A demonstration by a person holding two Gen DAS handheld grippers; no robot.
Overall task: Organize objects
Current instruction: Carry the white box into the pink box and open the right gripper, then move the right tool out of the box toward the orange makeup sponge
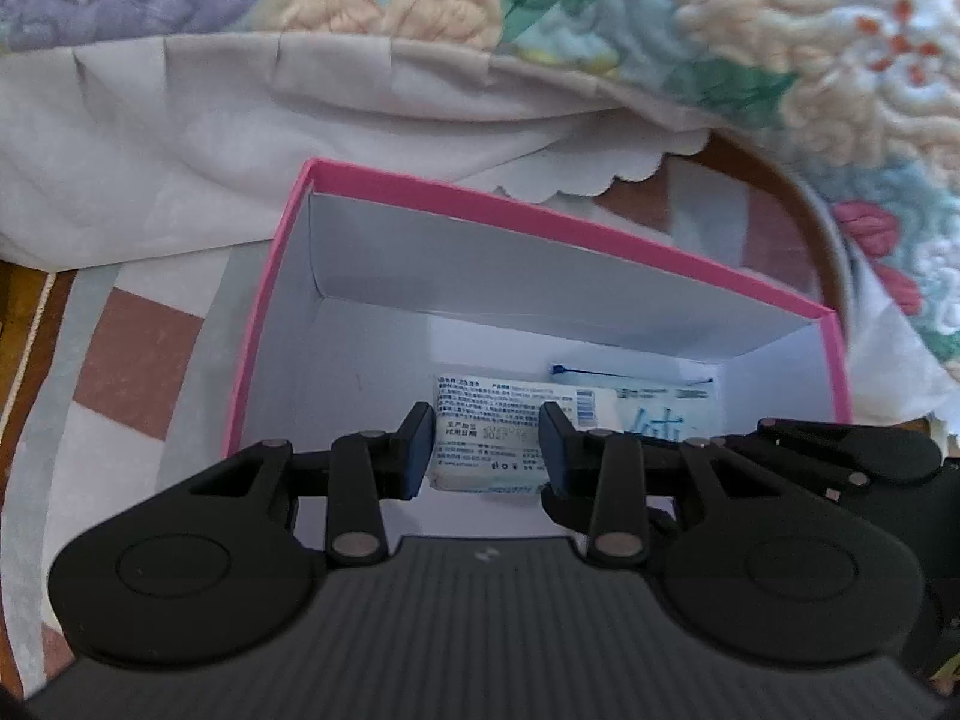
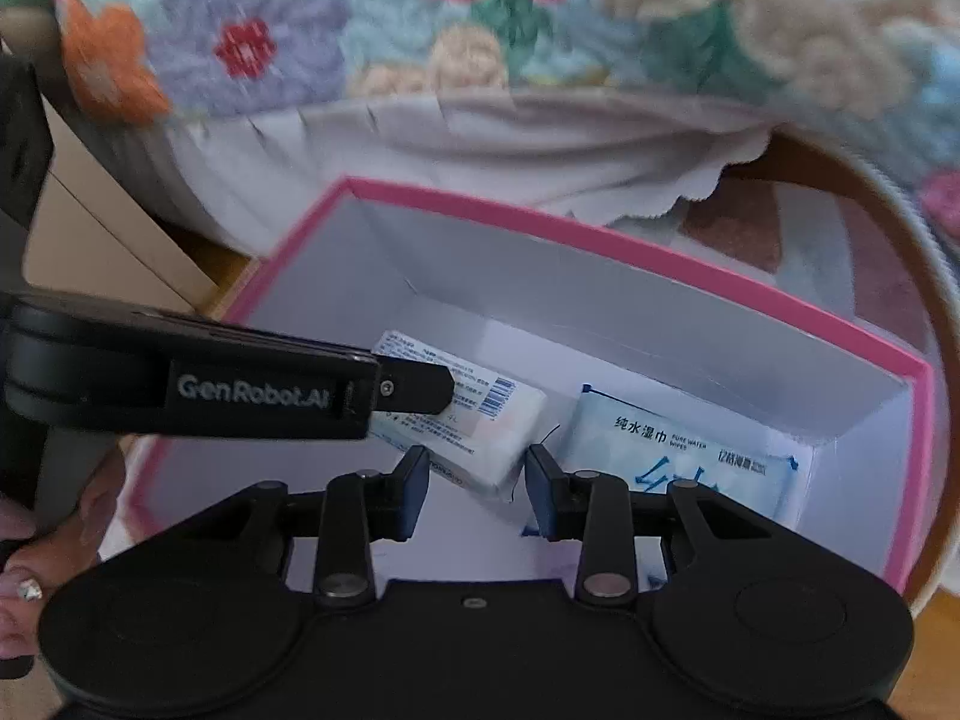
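Observation:
A pink-rimmed box with white inside (image 1: 372, 324) (image 2: 660, 324) stands open on the table. In it lie a small white tissue pack with a printed label (image 1: 486, 438) (image 2: 474, 438) and a flat wet-wipes pack with blue writing (image 1: 648, 414) (image 2: 684, 450). My left gripper (image 1: 486, 450) is open, its fingers either side of the tissue pack, just above it; it also shows in the right wrist view (image 2: 414, 390). My right gripper (image 2: 477, 492) is open and empty over the box, above the gap between the two packs.
A flowered quilt (image 1: 780, 30) and a white cloth (image 1: 240, 120) hang behind the box. The box stands on a round table with a checked cover (image 1: 120, 348). A hand holds the left gripper (image 2: 36, 546).

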